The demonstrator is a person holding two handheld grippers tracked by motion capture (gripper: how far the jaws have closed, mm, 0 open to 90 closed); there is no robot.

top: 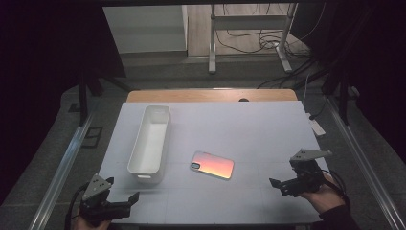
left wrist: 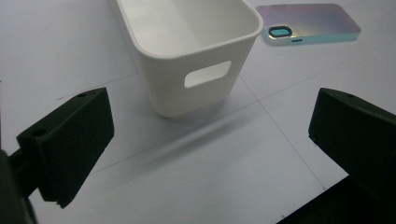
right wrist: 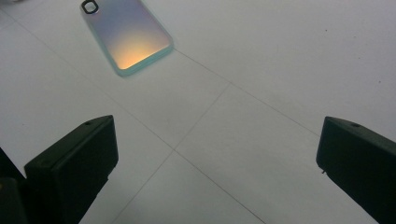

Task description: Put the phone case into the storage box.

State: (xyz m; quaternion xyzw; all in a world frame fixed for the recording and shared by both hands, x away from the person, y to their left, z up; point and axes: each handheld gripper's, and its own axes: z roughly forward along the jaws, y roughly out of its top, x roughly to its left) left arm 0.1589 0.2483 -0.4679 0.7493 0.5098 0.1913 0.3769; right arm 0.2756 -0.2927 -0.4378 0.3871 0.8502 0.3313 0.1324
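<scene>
- Both grippers were wide open and empty: your right gripper [top: 287, 183] sat at the near right edge, your left gripper [top: 125, 201] at the near left.
- Phone case [top: 212, 164] lay flat mid-table, just right of the white bin [top: 150, 139].
- Its long axis ran left-right, camera end toward the bin.
- Looked about midway between your hands, so I'd say either could reach.
</scene>
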